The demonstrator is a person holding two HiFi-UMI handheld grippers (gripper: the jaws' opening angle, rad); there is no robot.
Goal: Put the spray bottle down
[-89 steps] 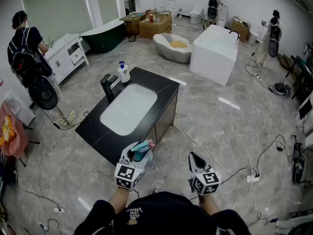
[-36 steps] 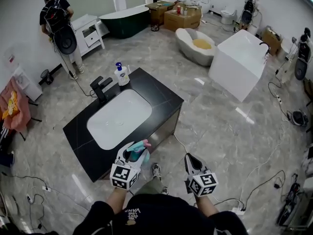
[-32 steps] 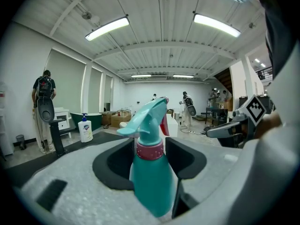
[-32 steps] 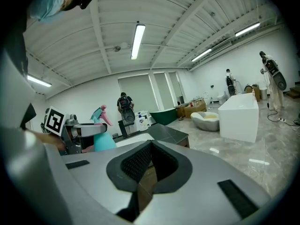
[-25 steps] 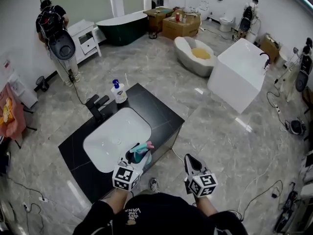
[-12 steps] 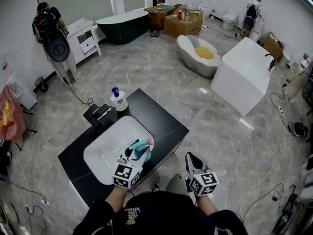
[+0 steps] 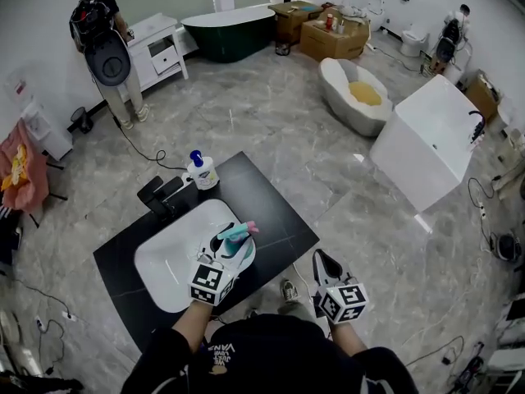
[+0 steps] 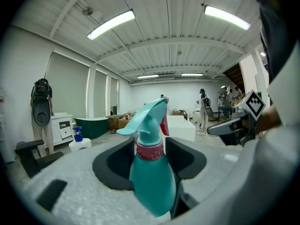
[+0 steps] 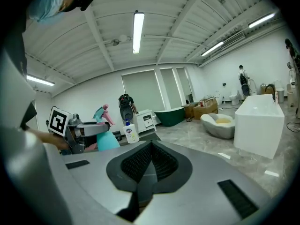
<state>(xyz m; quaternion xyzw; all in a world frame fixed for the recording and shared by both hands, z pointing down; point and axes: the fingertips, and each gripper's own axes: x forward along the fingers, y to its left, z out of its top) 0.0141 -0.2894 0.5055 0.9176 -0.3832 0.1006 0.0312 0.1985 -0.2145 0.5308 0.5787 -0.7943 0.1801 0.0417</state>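
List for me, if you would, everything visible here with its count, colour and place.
spray bottle: 1, teal, pink collar, in left gripper
counter: 1, black, centre
sink: 1, white, in counter
faucet: 1, black, behind sink
soap bottle: 1, white, blue pump, beside faucet
bathtub: 1, dark green, far wall
oval tub: 1, white, far right floor
block tub: 1, white, right
left gripper: 1, grey, shut on spray bottle
right gripper: 1, grey, shut, empty, over floor

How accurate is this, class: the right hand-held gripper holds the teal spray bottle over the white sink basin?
Wrong side: the left hand-held gripper holds the teal spray bottle over the white sink basin. The left gripper view shows its jaws clamped on the bottle.
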